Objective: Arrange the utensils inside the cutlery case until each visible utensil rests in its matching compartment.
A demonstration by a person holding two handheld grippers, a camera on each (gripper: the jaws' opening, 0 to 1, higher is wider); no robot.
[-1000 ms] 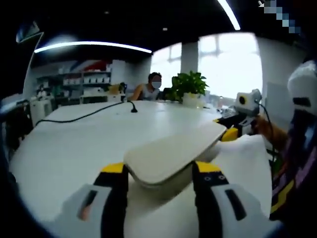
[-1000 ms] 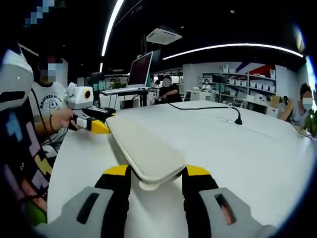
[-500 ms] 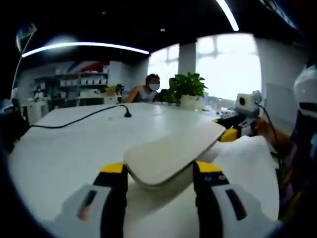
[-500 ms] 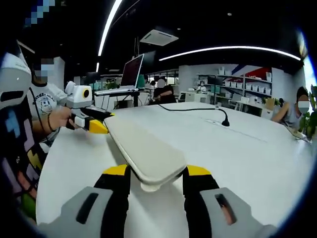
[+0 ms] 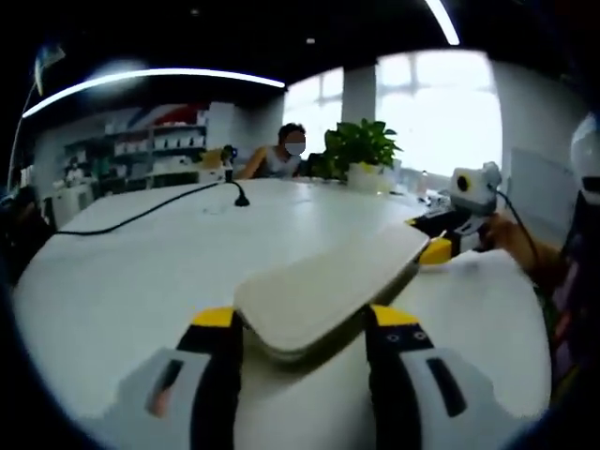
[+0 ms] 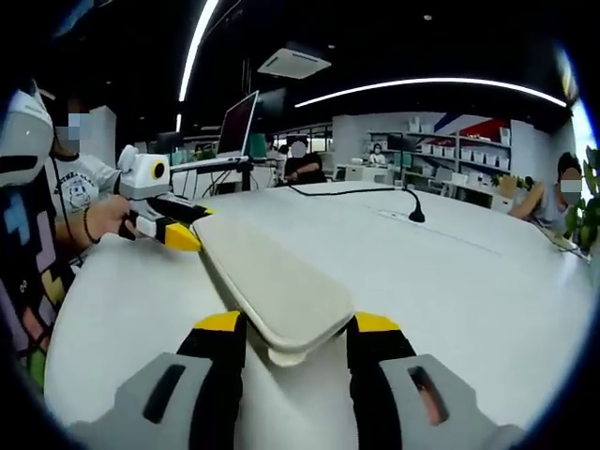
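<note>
In the left gripper view, the left gripper (image 5: 305, 328) is clamped on the near end of a closed cream case (image 5: 328, 286) — its 2 yellow-tipped jaws press the case's sides. The case runs forward and to the right from the jaws, held above the white table (image 5: 131, 272). At its far end the right gripper (image 5: 448, 239) grips it, with a person's hand (image 5: 511, 239) behind. Farther off, ahead and left of the jaws, a black cable (image 5: 141, 211) crosses the table; beyond it stands a plant (image 5: 361, 150).

In the right gripper view, the right gripper (image 6: 292, 337) pinches the case (image 6: 267, 281) likewise — the left gripper (image 6: 173, 225) holds the far end, ahead and left.
</note>
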